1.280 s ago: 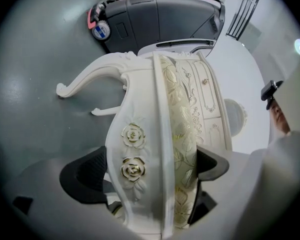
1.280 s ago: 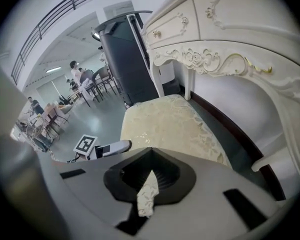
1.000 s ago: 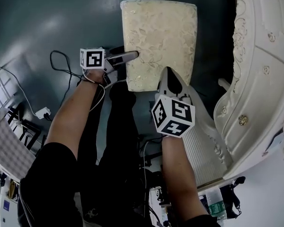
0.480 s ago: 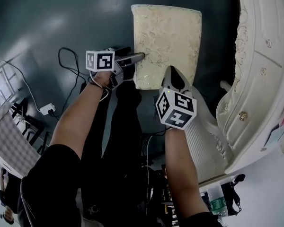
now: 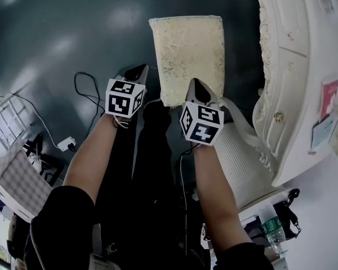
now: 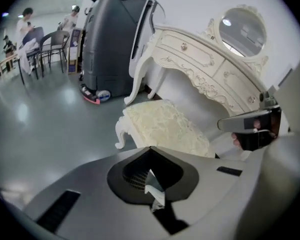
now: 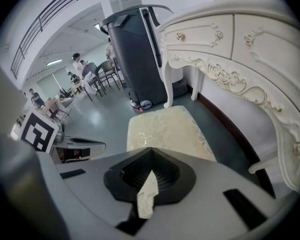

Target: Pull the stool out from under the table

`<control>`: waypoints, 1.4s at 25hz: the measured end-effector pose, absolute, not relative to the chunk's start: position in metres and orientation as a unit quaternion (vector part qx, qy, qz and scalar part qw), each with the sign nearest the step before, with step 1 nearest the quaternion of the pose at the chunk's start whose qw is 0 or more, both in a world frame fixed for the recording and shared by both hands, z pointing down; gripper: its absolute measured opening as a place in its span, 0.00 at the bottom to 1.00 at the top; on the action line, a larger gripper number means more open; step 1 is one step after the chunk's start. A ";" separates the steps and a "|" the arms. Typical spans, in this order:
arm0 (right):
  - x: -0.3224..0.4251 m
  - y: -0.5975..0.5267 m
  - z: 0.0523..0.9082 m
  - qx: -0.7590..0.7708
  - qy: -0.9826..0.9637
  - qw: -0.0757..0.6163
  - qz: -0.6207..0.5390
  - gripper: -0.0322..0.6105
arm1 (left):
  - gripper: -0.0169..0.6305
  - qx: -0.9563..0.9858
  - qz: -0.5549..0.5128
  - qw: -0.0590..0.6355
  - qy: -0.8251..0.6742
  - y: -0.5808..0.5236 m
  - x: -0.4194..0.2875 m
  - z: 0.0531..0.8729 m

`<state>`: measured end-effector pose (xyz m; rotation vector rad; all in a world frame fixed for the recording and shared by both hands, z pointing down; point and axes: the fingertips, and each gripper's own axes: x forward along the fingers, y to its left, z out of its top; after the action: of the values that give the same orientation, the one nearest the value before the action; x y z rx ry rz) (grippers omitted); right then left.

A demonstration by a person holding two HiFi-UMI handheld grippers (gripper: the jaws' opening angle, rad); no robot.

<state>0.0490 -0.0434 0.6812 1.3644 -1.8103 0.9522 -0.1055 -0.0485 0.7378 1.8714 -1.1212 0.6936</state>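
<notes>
Nearest, in the head view looking down, two bare forearms reach forward, each holding a gripper with a marker cube. Just right of the right forearm stands a white ribbed bin point(image 5: 236, 167). A black cable point(image 5: 81, 89) loops over the dark floor point(image 5: 56, 32) at the left.

Just beyond the grippers is the stool point(image 5: 187, 52), a cream patterned cushion. It stands on open floor, left of the white carved dressing table point(image 5: 296, 77), with a strip of floor between them.

The left gripper point(image 5: 137, 71) hangs left of the stool's near corner, apart from it. Its jaws have just been closing and meet with nothing between them. The right gripper point(image 5: 195, 85) points down at the stool's near edge. Its own view shows its jaws together too, gripping nothing, with the cushion just past their tips. Whether it touches the cushion cannot be told.

Only the left gripper view shows the stool's curled white leg point(image 6: 121, 133) and the table's oval mirror point(image 6: 242, 29). Both gripper views, unlike the head view, show a tall dark grey machine point(image 7: 135, 54) beyond the stool. Farther still are people seated on chairs point(image 6: 27, 26).
</notes>
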 end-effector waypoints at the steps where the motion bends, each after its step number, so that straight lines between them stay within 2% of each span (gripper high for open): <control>1: 0.045 -0.045 0.673 0.527 -0.696 0.326 0.364 0.06 | 0.03 0.751 0.279 0.402 -0.443 -0.053 -0.102 0.723; 5: 0.033 -0.061 0.623 0.550 -0.706 0.277 0.350 0.06 | 0.03 0.782 0.266 0.350 -0.441 -0.084 -0.086 0.650; 9: 0.030 -0.073 0.560 0.556 -0.721 0.208 0.357 0.06 | 0.03 0.815 0.227 0.332 -0.418 -0.098 -0.059 0.570; 14: 0.048 -0.092 0.470 0.591 -0.726 0.192 0.295 0.06 | 0.03 0.854 0.212 0.285 -0.380 -0.106 -0.028 0.471; 24: 0.144 -0.084 0.296 0.712 -0.666 0.080 0.206 0.06 | 0.03 0.898 0.173 0.212 -0.344 -0.120 0.027 0.302; 35: 0.198 -0.077 0.152 0.767 -0.631 0.016 0.111 0.06 | 0.03 0.929 0.151 0.143 -0.305 -0.133 0.098 0.182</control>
<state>0.1983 -0.0768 0.1521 2.3865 -1.9625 0.3463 0.0982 -0.1332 0.1820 2.6814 -0.8801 0.4360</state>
